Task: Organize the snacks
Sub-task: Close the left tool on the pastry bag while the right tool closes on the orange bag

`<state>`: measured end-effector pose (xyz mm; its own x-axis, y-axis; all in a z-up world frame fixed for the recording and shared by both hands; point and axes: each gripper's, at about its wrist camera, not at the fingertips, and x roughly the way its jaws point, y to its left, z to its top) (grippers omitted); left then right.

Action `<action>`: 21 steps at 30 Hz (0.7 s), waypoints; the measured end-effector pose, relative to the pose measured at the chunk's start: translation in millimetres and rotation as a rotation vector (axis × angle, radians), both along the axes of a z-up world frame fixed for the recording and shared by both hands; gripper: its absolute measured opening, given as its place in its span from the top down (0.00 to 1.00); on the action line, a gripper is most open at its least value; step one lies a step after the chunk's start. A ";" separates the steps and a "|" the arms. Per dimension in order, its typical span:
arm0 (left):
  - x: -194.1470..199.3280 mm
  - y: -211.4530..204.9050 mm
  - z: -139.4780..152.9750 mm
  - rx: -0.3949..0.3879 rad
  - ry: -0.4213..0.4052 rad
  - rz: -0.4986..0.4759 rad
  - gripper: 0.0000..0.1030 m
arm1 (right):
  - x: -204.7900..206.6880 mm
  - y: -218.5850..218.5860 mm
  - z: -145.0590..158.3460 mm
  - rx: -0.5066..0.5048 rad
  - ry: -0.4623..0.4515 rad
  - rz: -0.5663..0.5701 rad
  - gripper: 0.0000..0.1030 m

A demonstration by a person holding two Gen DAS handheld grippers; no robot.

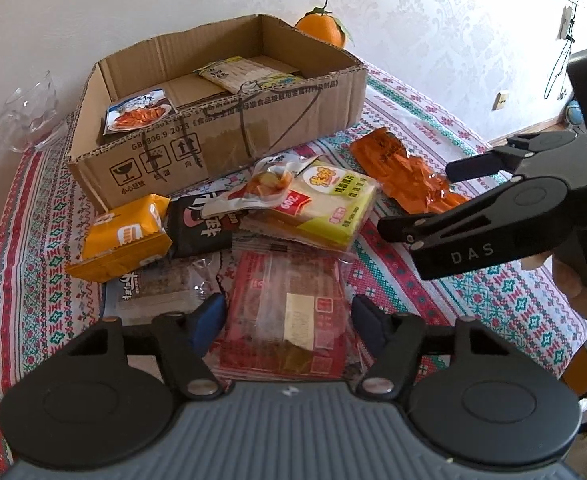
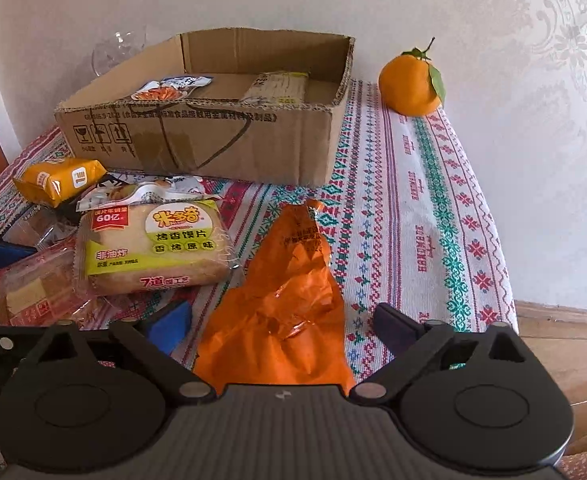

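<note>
An open cardboard box (image 1: pixel 229 136) holds a blue-white snack packet (image 1: pixel 139 114) and a pale yellow packet (image 1: pixel 245 74); the box shows in the right wrist view (image 2: pixel 213 140) too. In front lies a heap of snacks: a yellow pack (image 1: pixel 127 236), a black pack (image 1: pixel 201 224), a yellow-green bread-slice pack (image 1: pixel 333 208) and a red clear-wrapped cake pack (image 1: pixel 289 320). My left gripper (image 1: pixel 289 316) is open, its fingers either side of the red pack. My right gripper (image 2: pixel 281 328) is open over an orange foil packet (image 2: pixel 281 312), also in the left wrist view (image 1: pixel 405 172).
An orange with leaves (image 2: pixel 411 86) stands at the back right by the wall. A clear glass (image 1: pixel 33 116) stands left of the box. A patterned cloth (image 2: pixel 433 220) covers the table, whose right edge drops to a wood floor (image 2: pixel 565 340).
</note>
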<state>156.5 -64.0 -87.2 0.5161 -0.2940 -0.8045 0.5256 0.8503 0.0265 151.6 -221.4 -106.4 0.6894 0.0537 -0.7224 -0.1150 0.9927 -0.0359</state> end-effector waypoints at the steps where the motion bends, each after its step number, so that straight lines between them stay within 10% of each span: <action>1: -0.1 -0.1 0.1 0.000 -0.001 0.000 0.34 | -0.5 0.5 0.9 -0.001 -0.001 -0.009 0.14; 6: -0.4 0.6 0.2 -0.008 0.002 -0.002 0.37 | -1.7 -0.4 3.6 -0.001 -0.013 -0.014 0.30; 21: -2.5 4.1 6.2 -0.019 -0.002 -0.002 0.46 | -18.2 -0.9 17.7 -0.031 -0.043 0.007 0.31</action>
